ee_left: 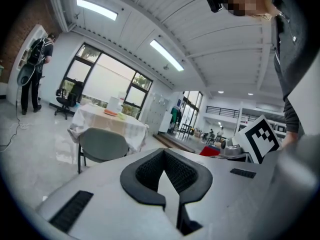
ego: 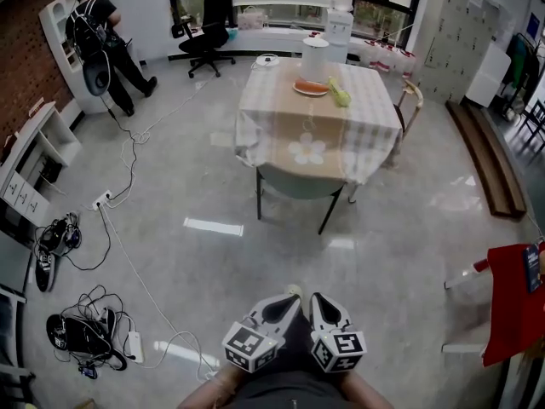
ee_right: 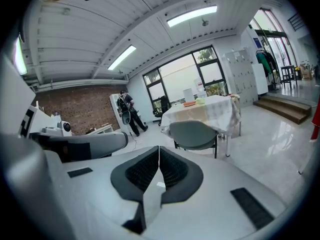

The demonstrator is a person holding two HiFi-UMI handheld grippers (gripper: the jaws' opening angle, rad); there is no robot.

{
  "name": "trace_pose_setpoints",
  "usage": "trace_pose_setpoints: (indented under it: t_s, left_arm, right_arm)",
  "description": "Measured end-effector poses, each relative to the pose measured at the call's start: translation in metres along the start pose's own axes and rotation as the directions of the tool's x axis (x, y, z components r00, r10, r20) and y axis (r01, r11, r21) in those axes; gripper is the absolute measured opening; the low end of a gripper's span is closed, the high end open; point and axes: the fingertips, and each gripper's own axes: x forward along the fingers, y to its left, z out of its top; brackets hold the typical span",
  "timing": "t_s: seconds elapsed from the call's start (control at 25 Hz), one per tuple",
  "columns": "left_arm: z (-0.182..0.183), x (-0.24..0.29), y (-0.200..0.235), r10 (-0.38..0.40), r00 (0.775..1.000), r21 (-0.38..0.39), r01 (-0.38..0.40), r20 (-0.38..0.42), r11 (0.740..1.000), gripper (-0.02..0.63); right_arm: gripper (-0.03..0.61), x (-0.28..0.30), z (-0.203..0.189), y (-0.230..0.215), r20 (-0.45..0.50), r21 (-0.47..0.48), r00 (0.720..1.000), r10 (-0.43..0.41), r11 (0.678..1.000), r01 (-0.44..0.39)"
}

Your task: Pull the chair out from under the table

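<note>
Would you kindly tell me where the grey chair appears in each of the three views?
Head view: chair upper centre, tucked under the table.
Left gripper view: chair left of centre.
Right gripper view: chair just right of centre.
Shared landmark: the cloth-covered table behind it.

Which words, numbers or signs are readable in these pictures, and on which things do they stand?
No words or numbers can be read.
The left gripper and the right gripper each bear only black-and-white square patterns, no letters.
</note>
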Motion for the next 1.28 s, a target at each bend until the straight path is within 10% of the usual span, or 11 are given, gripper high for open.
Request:
trace_pose_setpoints:
  t_s: [1.28]
  left_arm:
    - [0.061, 0.149, 0.154, 0.082, 0.996, -0.025, -0.083, -0.036, 0.996, 0.008]
  right_arm:
    - [0.011, 0.194, 0.113, -0.096, 0.005, -0.067, 0.995, 0.102, 0.993, -0.101]
